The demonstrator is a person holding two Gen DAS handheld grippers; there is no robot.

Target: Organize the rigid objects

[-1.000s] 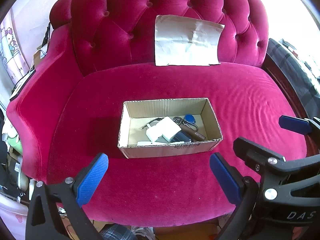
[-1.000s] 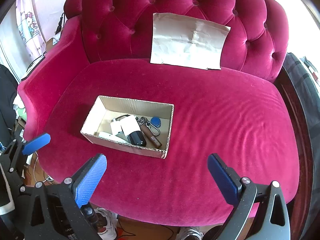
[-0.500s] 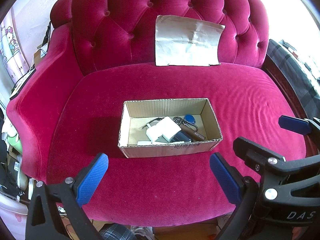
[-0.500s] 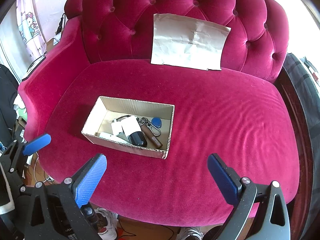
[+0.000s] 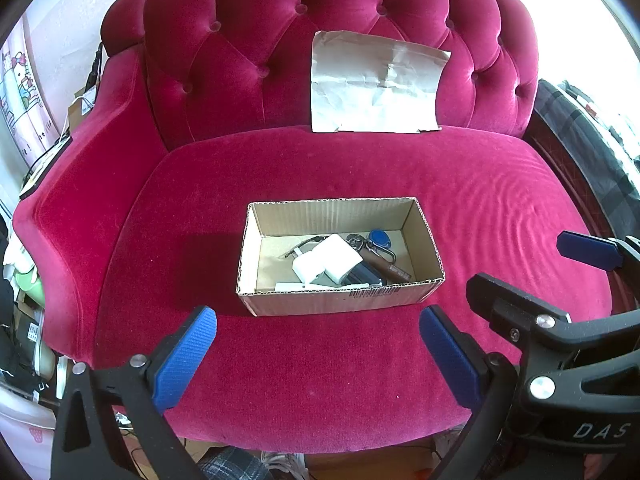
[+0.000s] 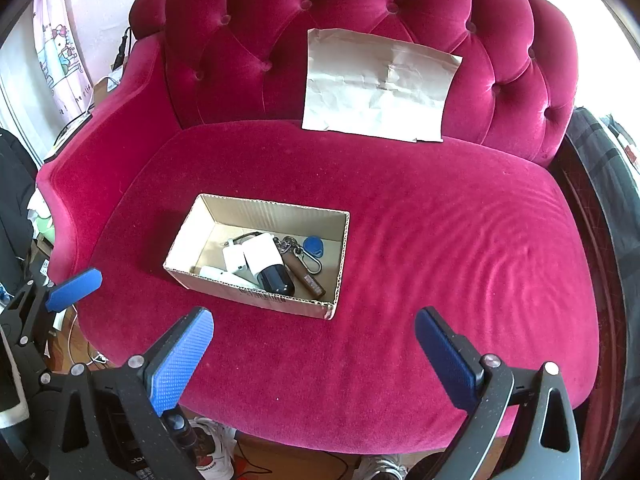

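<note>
Left gripper (image 5: 316, 354): jaws spread wide, holding nothing, touching nothing. It hangs over the front edge of the sofa (image 5: 500, 208), with the box (image 5: 340, 302) just beyond its blue pads (image 5: 182, 360).

Right gripper (image 6: 312, 354): jaws likewise spread wide and empty, clear of all surfaces, over the sofa's front edge to the right of the box. In the left wrist view it stands at the right, close beside the left gripper.

Box: open-topped cardboard, resting on the seat cushion toward its front edge and slightly left of centre. Long axis runs side to side, parallel to the front edge; a printed label is on its front wall.

Contents, all in the right half of the box:
- white adapter (image 5: 328, 258), lying flat, with a smaller white block against its left side;
- dark cylinder (image 6: 276, 278), butted against the adapter's near end, its axis toward the front wall;
- brown stick (image 6: 306, 276), axis toward the front right corner;
- blue fob (image 5: 380, 239) with a key ring, near the back right corner.

A creased paper sheet (image 5: 376, 88) leans against the sofa's tufted back, well apart from the box.
</note>
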